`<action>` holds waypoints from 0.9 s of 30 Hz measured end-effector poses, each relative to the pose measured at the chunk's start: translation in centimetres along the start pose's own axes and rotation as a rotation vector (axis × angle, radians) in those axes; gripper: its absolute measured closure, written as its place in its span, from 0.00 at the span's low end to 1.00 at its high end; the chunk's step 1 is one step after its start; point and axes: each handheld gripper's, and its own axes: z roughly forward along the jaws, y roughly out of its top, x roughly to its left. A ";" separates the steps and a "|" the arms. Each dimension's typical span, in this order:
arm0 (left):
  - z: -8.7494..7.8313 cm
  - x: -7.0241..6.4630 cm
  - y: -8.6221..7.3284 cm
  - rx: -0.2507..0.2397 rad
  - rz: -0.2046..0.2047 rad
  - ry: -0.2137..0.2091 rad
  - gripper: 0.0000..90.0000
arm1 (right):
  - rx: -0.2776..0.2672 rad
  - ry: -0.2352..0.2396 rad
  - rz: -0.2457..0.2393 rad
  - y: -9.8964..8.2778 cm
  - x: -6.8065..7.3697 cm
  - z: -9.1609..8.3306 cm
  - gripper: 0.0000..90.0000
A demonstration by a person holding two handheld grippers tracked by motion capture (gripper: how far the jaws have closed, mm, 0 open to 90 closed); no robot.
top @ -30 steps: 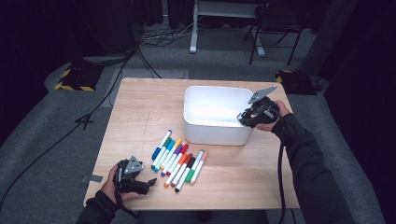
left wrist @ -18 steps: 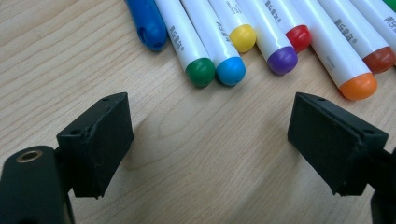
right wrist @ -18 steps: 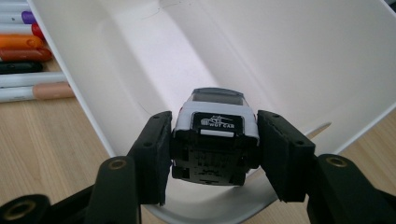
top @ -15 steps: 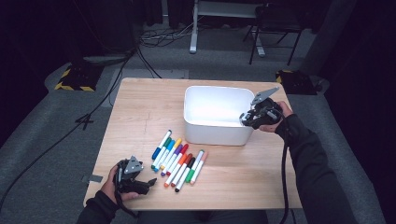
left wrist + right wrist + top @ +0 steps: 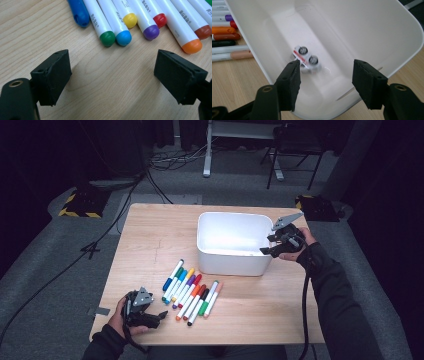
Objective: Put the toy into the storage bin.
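Our right gripper (image 5: 270, 245) hangs over the right end of the white bin (image 5: 232, 265), and its jaws have just been opening. In the right gripper view they stand spread with nothing between them, and a small white object with red stripes and two dark round ends (image 5: 306, 58) lies below on the bin's floor. It looks blurred, so we judge that it has only now dropped out of the jaws and is perhaps still settling. What it is exactly we cannot tell; it may be a short marker piece or a pair of caps.

We read this as one delivery finished: the thing is inside the bin, free of the gripper.

Our left gripper (image 5: 157, 317) waits low at the near left corner of the counter (image 5: 150, 235), just beside the row of markers (image 5: 192, 292). In the left gripper view its jaws are wide apart over bare wood and pinch nothing; the coloured ends of the green marker (image 5: 107, 38) and the light blue marker (image 5: 123, 38) lie a little ahead of them.

The whole row rests on the counter in front of the bin, so most of the work seems to remain. The next step, as we judge it, is to bring a gripper to one marker and close on its barrel.
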 end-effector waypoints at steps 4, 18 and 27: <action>0.0 0.0 0.0 -0.001 -0.004 -0.001 0.16 | -0.022 -0.005 0.003 -0.1 0.1 -0.1 0.44; 0.0 0.0 0.0 -0.001 -0.003 0.000 0.16 | -0.160 -0.010 0.040 -0.1 1.2 -1.2 0.34; 0.0 0.0 0.0 -0.001 -0.003 -0.001 0.16 | -0.295 0.024 0.031 -0.3 3.2 -2.6 0.31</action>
